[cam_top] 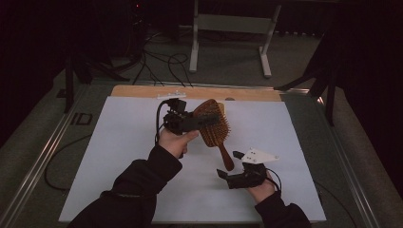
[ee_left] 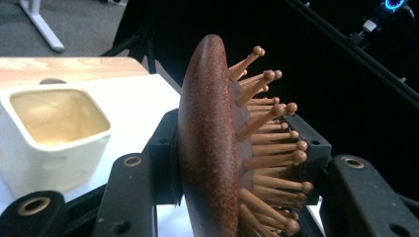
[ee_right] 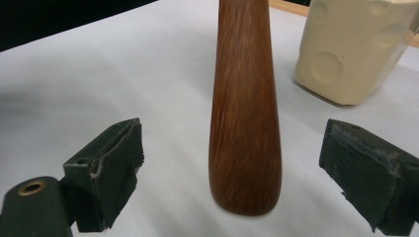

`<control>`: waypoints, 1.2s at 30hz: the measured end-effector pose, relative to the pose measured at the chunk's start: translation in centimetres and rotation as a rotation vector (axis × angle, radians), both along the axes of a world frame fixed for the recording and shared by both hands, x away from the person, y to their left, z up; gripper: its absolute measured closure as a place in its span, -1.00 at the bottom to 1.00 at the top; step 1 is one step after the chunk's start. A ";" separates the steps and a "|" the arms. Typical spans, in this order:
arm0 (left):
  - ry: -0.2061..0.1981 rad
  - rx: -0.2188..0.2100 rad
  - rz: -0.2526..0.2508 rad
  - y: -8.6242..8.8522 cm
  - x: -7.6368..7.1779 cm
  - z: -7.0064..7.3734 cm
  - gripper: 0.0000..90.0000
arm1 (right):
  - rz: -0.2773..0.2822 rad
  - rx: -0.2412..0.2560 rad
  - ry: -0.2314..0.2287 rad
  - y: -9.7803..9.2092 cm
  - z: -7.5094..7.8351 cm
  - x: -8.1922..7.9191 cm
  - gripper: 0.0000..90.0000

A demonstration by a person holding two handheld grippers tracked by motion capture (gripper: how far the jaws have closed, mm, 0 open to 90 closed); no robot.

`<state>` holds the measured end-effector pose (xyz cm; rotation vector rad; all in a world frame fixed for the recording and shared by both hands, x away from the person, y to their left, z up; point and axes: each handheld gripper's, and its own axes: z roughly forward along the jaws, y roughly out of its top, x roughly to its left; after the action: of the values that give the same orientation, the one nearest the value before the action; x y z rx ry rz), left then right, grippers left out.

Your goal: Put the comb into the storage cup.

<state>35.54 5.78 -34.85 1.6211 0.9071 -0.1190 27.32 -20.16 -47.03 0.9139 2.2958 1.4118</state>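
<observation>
Left gripper (cam_top: 202, 119) pinching hairbrush (cam_top: 212, 124) head mid-table, right gripper (cam_top: 229, 165) spread wide around its handle end, cream cup (ee_left: 54, 136) beside.

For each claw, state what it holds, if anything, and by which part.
The left claw grips the wooden hairbrush by its head. The right claw is open around the handle, holding nothing.

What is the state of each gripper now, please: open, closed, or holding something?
Left gripper: closed on the head of the wooden hairbrush.
Right gripper: open, its jaws on either side of the hairbrush handle, not touching it.
</observation>
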 end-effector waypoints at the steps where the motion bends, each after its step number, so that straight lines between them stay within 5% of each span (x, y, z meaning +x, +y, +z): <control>1: -0.002 -0.002 0.000 0.1 0.0 0.2 0.14 | 0.002 -0.001 0.004 -0.1 0.0 0.0 -0.79; 14: -0.056 -0.017 -0.001 1.1 0.5 2.7 0.14 | -0.003 -0.049 -0.006 -1.3 -0.6 -0.5 -0.79; 36: -0.099 -0.010 0.027 0.7 3.1 5.8 0.14 | -0.036 -0.039 -0.014 -3.2 -0.5 -1.7 -0.79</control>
<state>38.64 6.50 -29.07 1.5908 0.8508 -0.0247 25.59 -23.40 -47.51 0.9267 2.2770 1.3500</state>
